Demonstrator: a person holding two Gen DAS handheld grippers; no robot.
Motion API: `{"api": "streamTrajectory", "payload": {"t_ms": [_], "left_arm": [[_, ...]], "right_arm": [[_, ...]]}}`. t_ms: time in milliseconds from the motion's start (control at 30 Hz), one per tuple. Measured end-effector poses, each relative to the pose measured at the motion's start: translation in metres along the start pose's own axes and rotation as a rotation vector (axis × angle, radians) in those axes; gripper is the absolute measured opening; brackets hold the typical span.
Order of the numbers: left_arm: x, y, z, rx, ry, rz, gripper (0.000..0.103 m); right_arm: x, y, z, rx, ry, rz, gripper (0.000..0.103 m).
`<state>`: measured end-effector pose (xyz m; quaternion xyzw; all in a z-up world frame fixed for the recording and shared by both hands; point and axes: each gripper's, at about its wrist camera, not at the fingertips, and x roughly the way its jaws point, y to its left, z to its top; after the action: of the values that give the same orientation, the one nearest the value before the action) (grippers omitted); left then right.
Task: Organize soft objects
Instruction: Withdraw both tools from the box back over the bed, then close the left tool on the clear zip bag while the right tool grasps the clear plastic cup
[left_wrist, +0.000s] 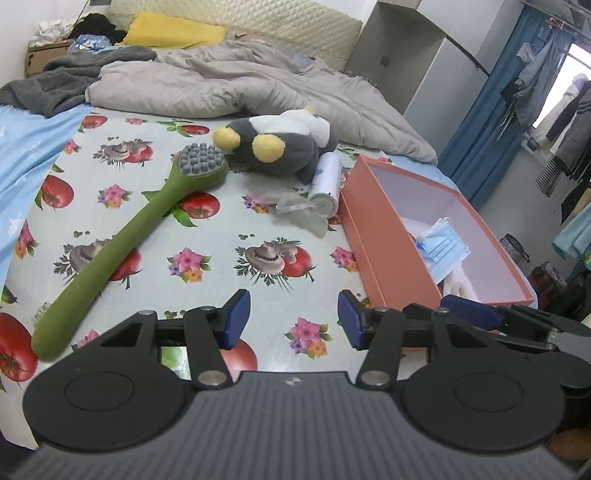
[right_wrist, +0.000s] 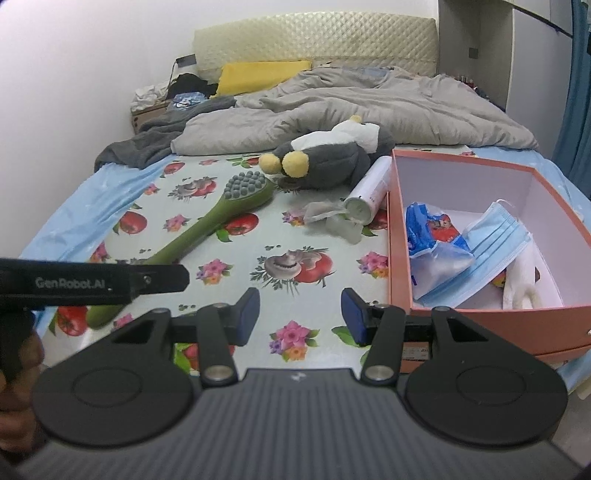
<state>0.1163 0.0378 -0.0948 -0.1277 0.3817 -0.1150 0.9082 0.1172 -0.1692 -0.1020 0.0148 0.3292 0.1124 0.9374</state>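
Clutter covers the bed (left_wrist: 229, 229): a green brush (left_wrist: 122, 240), a plush penguin (left_wrist: 280, 144) just behind its head, a white roll (left_wrist: 327, 182) leaning by the orange box (left_wrist: 388, 243). Inside the box lies a blue face mask (right_wrist: 495, 240) (beside a crumpled blue packet (right_wrist: 432, 236)). Both the left hand-held gripper (left_wrist: 293, 319) and the right hand-held gripper (right_wrist: 300, 317) hover half-spread, gripping nothing.

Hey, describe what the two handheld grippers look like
Both the left gripper and right gripper are matte black, with round discs, silver pivot pins, linkage arms and blue finger pads on a ribbed grey body. White "GenRobot.AI" lettering marks the left gripper's side.
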Motion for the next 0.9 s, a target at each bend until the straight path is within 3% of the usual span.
{"api": "streamTrajectory", "payload": {"t_ms": [467,900], "left_arm": [[0.041,0.019,0.016,-0.126,0.010,-0.017,0.059],[0.146,0.060,0.065,-0.355,0.060,-0.156,0.059]], "right_arm": [[0.046,-0.009,-0.003,-0.034,0.004,-0.025,0.052],[0.131,-0.007,0.015,-0.050,0.011,-0.087,0.052]]}}
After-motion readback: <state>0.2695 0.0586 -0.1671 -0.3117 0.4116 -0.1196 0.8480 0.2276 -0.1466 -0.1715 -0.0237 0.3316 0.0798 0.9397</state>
